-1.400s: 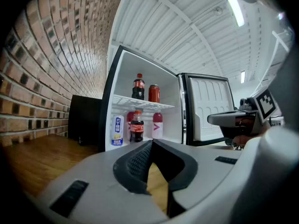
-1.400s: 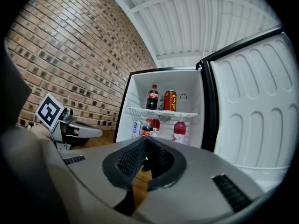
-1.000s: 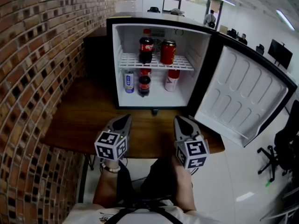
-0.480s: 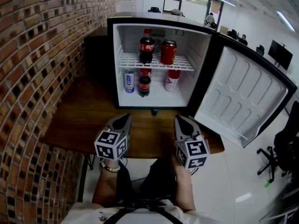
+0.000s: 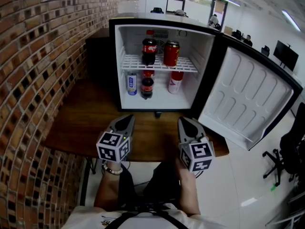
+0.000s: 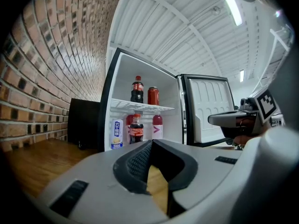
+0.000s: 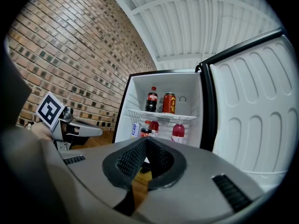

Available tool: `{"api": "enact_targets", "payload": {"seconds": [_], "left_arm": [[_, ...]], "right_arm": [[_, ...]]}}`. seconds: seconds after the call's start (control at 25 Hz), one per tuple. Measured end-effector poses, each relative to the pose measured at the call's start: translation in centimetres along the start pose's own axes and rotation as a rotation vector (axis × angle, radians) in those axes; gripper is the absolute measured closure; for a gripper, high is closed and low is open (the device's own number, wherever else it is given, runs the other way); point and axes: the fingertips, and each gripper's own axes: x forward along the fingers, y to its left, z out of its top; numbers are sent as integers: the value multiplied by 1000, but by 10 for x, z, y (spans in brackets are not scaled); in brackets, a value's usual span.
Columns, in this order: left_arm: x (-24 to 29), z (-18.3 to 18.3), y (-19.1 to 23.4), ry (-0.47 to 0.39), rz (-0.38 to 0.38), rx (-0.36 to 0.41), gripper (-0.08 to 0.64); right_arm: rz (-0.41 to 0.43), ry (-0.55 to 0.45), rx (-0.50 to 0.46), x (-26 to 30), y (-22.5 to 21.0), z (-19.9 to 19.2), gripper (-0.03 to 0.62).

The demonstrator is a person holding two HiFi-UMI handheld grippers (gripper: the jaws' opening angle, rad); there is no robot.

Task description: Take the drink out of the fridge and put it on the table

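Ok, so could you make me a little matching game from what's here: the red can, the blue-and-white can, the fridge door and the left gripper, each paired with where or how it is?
1. red can
2. blue-and-white can
3. fridge door
4. left gripper

A. swung wide open
B. bottom level, far left
C. shut, holding nothing
D. standing on the wire shelf

Pairs: 1-D, 2-B, 3-A, 4-C.

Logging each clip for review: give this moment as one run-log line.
fridge door: open | cola bottle: on upper shelf | left gripper: shut, empty | right gripper: shut, empty | both over table
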Motion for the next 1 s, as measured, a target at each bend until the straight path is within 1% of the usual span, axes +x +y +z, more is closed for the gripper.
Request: {"api": "enact_targets", "payload": {"seconds": [0.32,0.48,0.56,0.6,0.64,0.72,0.88,0.92,1.0], "left_arm": [[2,8,2,-13,10,15,560],[11,31,7,-56,25,36,552],[20,48,8,-74,17,52,430],[25,58,8,-82,14,63,384],[30,67,9,-91,12,75,354],[40,87,9,-108,9,103,350],[60,123,8,-133,2,142,271],[65,131,9,-137,1,146,244],[75,143,10,-143,-5,144,219]], "right_arm": [[4,-8,5,0,1,2,575],[-1,-9,5,-2,1,3,575],[-5,-12,8,-4,-1,3,575],[-6,-13,11,-4,-2,3,575],[-9,-15,15,-5,-3,3,575],[-16,-19,19,-6,-6,3,575],[-30,-23,25,-10,-10,3,575],[-32,-24,26,-11,-11,2,575],[-33,-26,28,-11,-13,2,575]]}}
